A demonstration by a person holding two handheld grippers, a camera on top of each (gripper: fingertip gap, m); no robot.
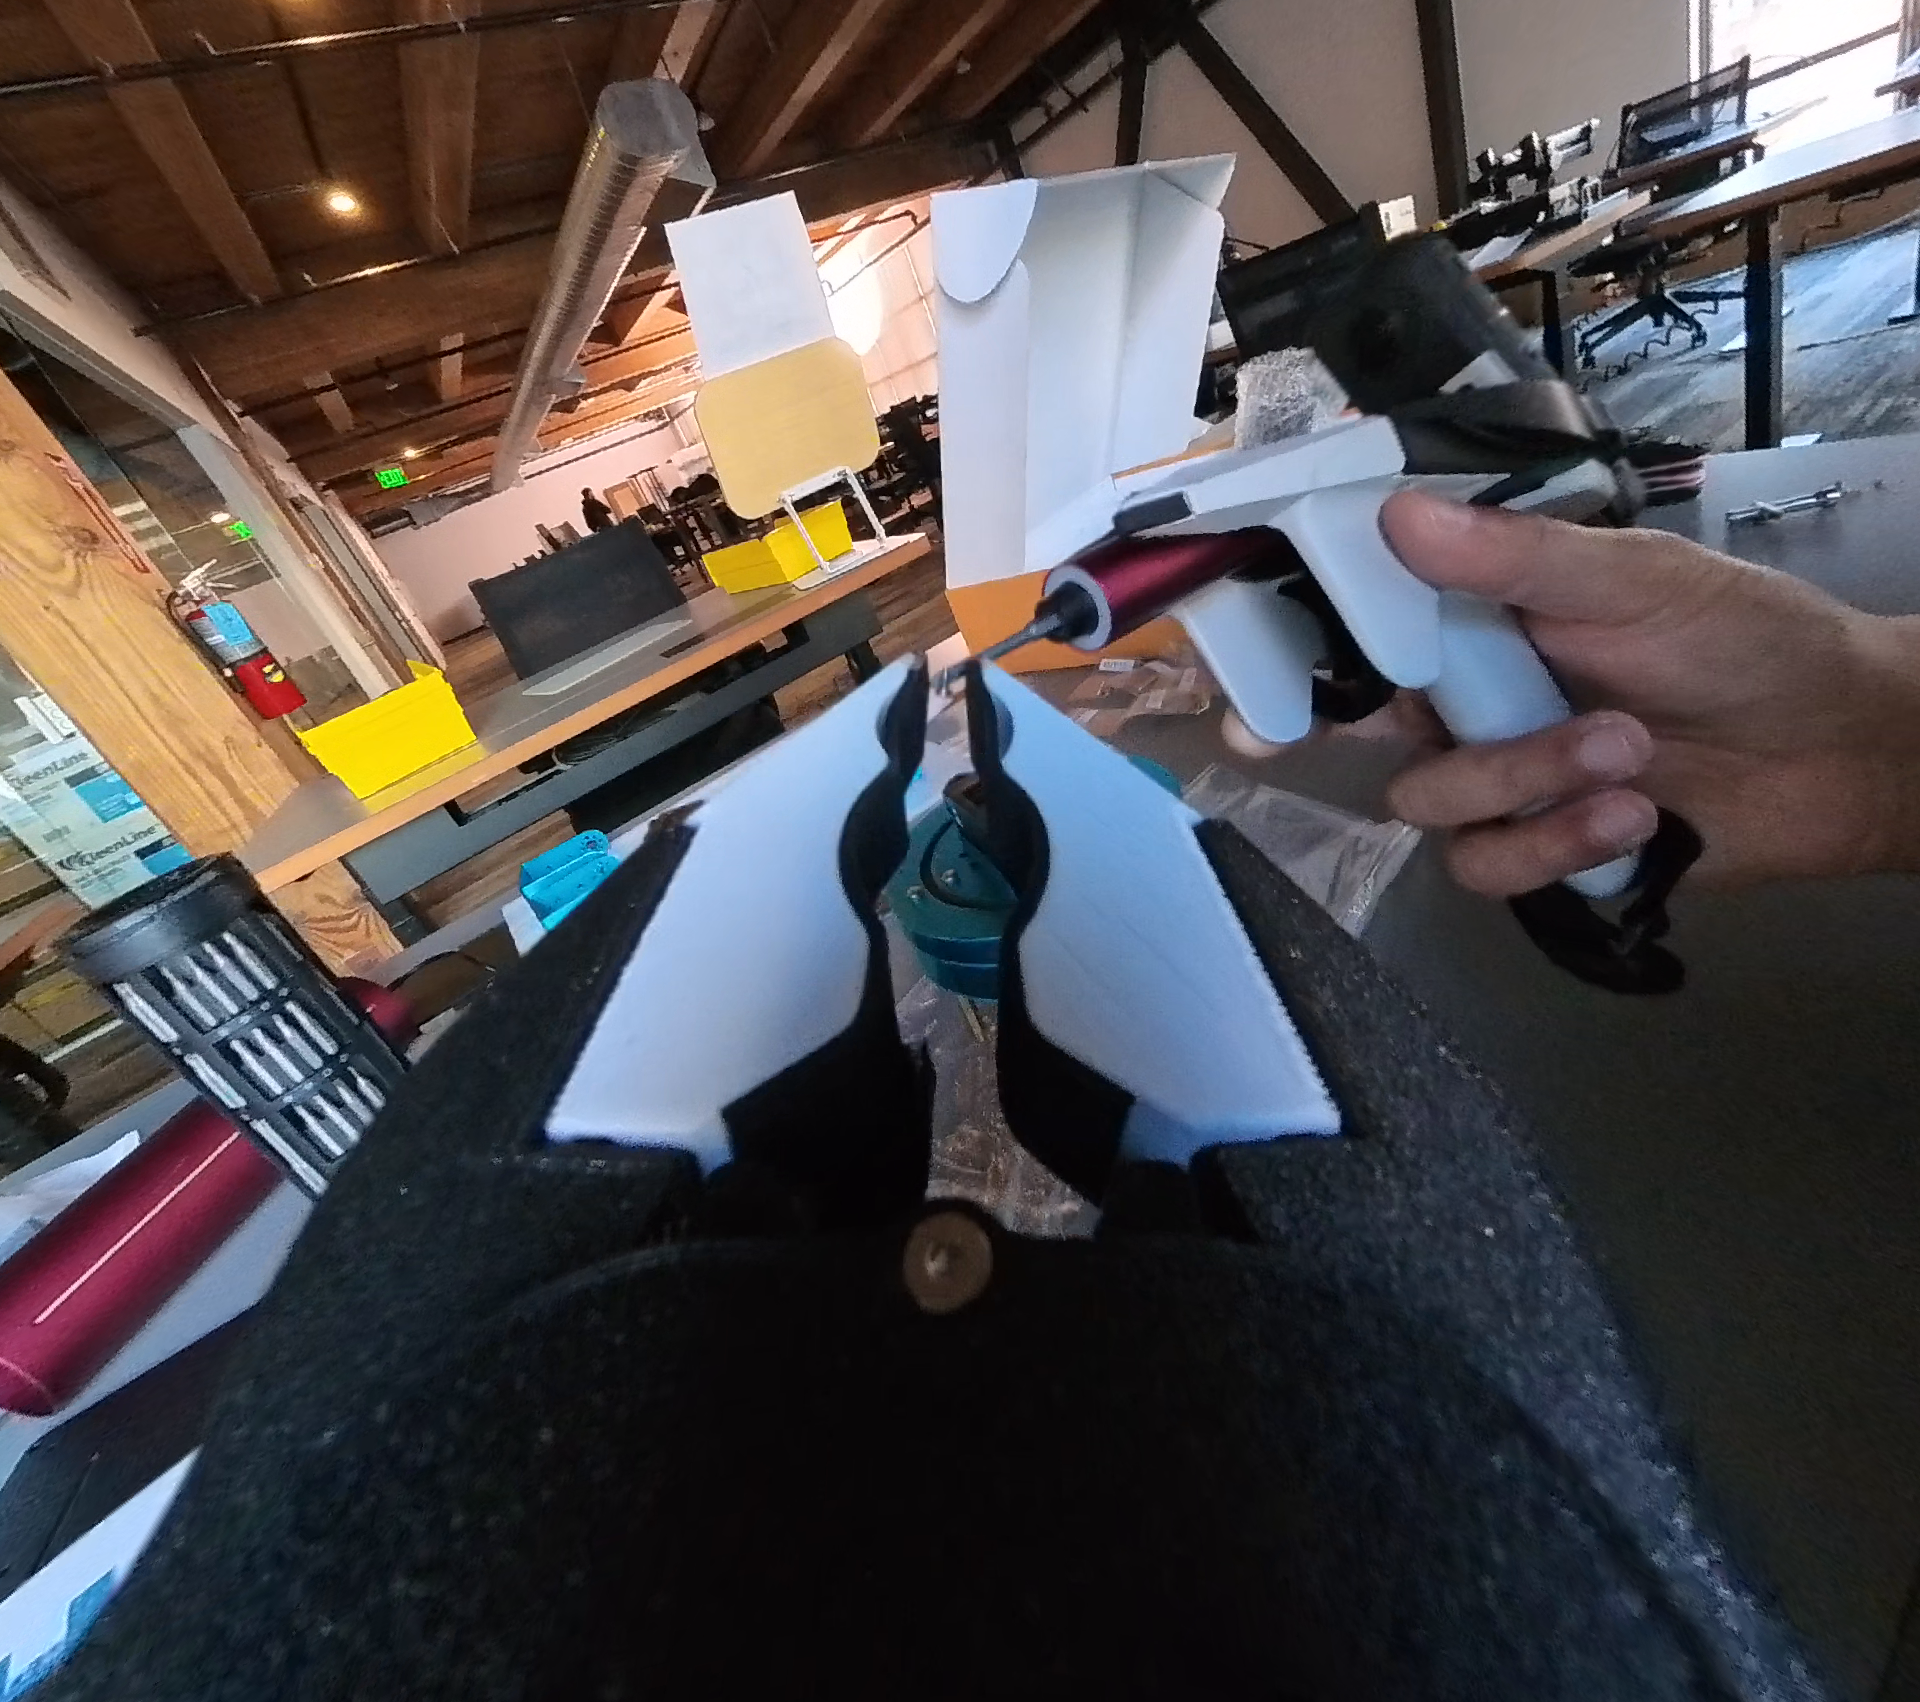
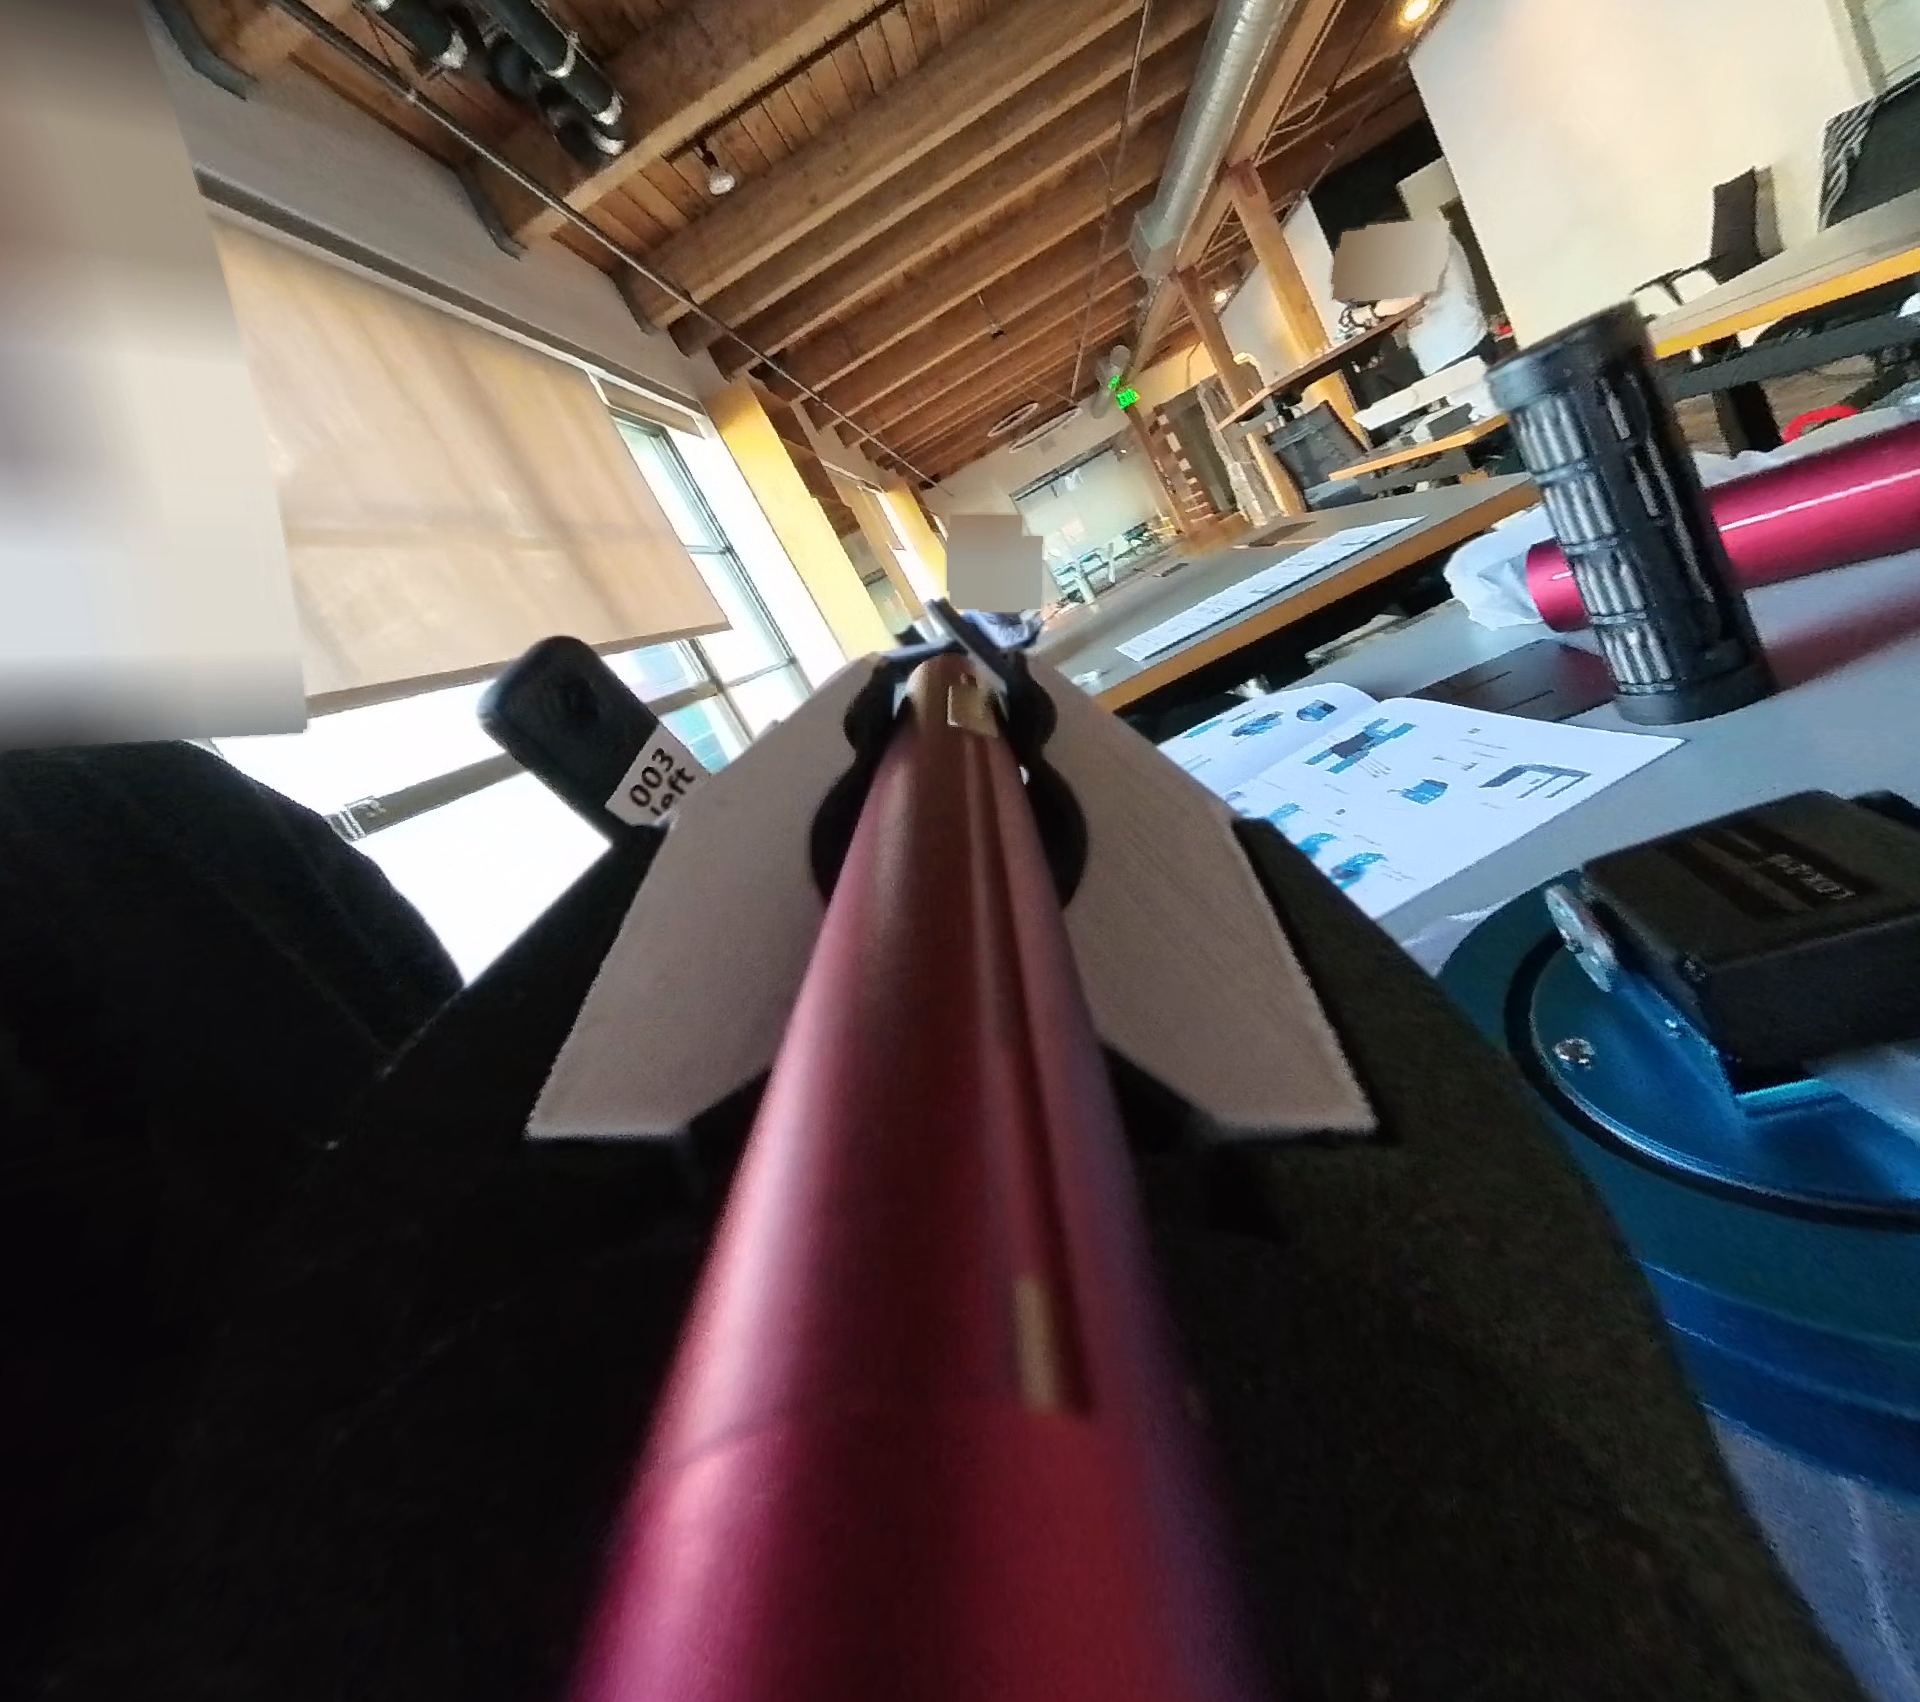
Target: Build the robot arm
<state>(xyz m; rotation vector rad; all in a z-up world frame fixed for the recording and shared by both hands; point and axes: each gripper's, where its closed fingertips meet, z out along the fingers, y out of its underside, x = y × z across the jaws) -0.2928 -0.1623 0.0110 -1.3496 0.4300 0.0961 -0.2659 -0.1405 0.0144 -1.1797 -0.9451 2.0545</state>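
Observation:
My left gripper (image 1: pixel 945 678) has its white fingers with black pads almost together, pinching a small silvery screw at the tips. My right gripper (image 1: pixel 1138 522), held by a hand (image 1: pixel 1662 686), is shut on a maroon electric screwdriver (image 1: pixel 1174 587). The screwdriver's thin bit points down-left and meets the left fingertips. In the right wrist view the screwdriver (image 2: pixel 935 1133) runs along between my right gripper's (image 2: pixel 956 676) fingers. A teal round base (image 1: pixel 940 914) with a black block on top lies just below the left fingers. It also shows in the right wrist view (image 2: pixel 1683 1164).
A black bit holder (image 1: pixel 239 1018) and a maroon tube (image 1: pixel 125 1237) stand at the left. An open white box (image 1: pixel 1070 364) stands behind. Clear plastic bags (image 1: pixel 1299 831) lie on the grey table. An open booklet (image 2: pixel 1403 779) lies near the base. There is about 4 cm between the tips of the two grippers.

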